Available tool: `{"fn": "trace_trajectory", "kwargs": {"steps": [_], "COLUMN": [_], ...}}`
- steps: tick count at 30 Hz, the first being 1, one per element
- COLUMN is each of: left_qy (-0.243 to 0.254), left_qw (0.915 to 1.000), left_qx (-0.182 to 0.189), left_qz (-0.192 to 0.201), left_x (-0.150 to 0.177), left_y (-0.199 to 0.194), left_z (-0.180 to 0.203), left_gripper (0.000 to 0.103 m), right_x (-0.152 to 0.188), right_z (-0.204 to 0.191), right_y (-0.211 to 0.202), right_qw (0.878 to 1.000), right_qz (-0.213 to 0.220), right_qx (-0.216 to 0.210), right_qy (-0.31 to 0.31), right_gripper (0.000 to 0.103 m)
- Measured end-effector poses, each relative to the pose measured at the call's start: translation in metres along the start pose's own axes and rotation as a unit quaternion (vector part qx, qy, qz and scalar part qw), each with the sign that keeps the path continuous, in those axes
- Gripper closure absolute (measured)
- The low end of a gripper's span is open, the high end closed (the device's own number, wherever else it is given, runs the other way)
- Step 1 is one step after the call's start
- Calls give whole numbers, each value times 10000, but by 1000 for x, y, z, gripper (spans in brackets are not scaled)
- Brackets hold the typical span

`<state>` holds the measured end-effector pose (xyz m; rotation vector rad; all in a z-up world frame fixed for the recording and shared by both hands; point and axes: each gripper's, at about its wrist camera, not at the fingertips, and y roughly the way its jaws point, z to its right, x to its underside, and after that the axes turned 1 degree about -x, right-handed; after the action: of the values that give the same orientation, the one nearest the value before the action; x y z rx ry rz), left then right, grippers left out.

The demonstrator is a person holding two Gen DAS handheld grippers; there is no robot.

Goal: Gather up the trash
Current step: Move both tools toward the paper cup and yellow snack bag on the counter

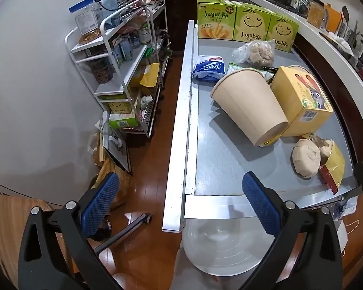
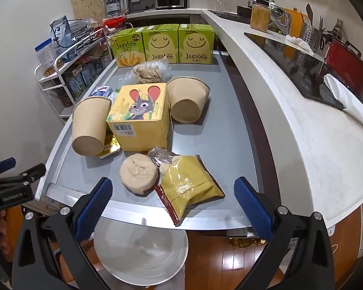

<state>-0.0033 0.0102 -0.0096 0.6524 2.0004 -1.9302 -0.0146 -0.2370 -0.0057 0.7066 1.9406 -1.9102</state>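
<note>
**Spotter:** What are your tongs doing?

**Operator:** I'm holding both spread wide with nothing between the pads. My left gripper [image 1: 181,207] is hanging over the near left corner of the grey table [image 1: 220,149], tilted down, one finger over the wooden floor [image 1: 152,159]. My right gripper [image 2: 173,207] is hovering over the near edge.

**Spotter:** Where's the trash lying?

**Operator:** I'm seeing it all on the table top. Nearest me, a round beige wad [image 2: 138,177] is touching a yellow snack packet [image 2: 191,188] that is hanging slightly over the near edge. Behind them a yellow rabbit box [image 2: 140,118] is sitting between two paper cups on their sides: the left cup [image 2: 90,126] is leaning against the box with a gold wrapper [image 2: 111,145] under it, the right cup [image 2: 187,99] is lying just beside it. Further back I'm seeing a clear bag of brown stuff [image 2: 148,72] and a blue-and-white pack [image 1: 209,67].

**Spotter:** Anywhere to drop it?

**Operator:** I'm looking down on a white bucket [image 2: 142,258], standing on the floor just under the near edge. Three green Jagabee boxes [image 2: 161,46] are standing upright along the far edge.
</note>
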Motion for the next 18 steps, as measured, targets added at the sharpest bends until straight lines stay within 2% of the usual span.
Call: {"fn": "trace_trajectory", "kwargs": {"steps": [8, 13, 18], "left_qy": [-74, -15, -31], "left_qw": [9999, 10000, 10000], "left_qx": [78, 34, 59], "left_qz": [-65, 19, 65], "left_x": [-1, -3, -5], "left_y": [2, -2, -4], "left_z": [-3, 2, 3], "left_gripper": [1, 1, 1], "right_x": [15, 11, 11], "right_z": [12, 7, 11], "right_y": [-8, -9, 6], "right_qw": [9992, 9995, 9974], "right_qz": [-164, -143, -440], "right_qx": [-239, -268, -404], "right_qy": [261, 133, 392], "right_gripper": [5, 5, 5]}}
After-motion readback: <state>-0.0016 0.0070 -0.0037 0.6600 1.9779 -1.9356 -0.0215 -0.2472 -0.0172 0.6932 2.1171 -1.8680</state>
